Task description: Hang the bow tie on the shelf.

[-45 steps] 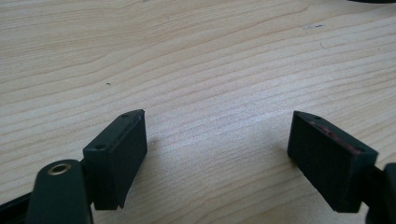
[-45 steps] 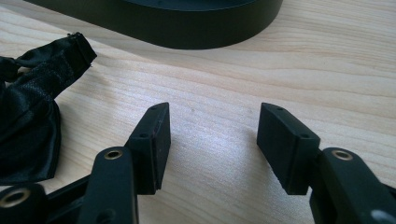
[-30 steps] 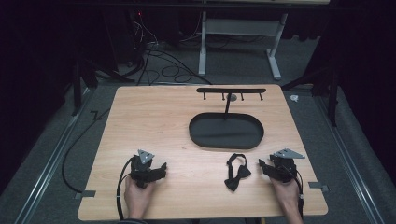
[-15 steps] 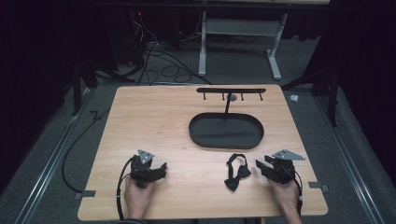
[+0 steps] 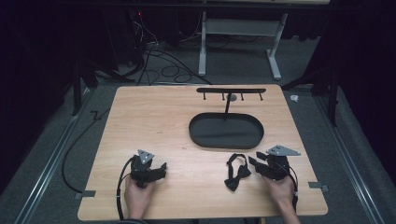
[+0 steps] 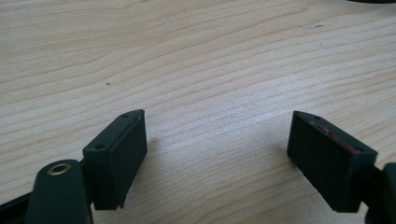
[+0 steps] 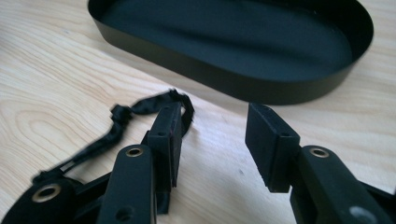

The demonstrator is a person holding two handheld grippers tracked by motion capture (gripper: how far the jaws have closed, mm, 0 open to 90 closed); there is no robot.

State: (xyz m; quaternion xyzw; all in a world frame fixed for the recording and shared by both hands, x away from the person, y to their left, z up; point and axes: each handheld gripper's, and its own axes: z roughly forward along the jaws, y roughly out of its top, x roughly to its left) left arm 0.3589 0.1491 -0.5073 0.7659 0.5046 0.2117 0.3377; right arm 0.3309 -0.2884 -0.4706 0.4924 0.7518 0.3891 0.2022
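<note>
A black bow tie [image 5: 236, 171] with its strap looped lies on the wooden table [image 5: 163, 121] near the front right. My right gripper [image 5: 253, 163] rests just right of it, held by a hand, jaws open and pointing left. In the right gripper view the bow tie's strap [image 7: 122, 120] curls beside and behind the left jaw, and nothing lies between the jaws of my right gripper [image 7: 212, 135]. My left gripper [image 5: 161, 170] sits at the front left, open. In its own view the left gripper [image 6: 217, 140] spans bare wood.
A black oval tray [image 5: 196, 135], empty, sits right of the table's centre, and its wall [image 7: 224, 77] is close beyond the right jaws. Behind it stands a black rack [image 5: 231, 90] with several hooks. Cables trail off the table's left edge.
My right gripper has edged slightly left toward the bow tie. The left gripper has stayed put.
</note>
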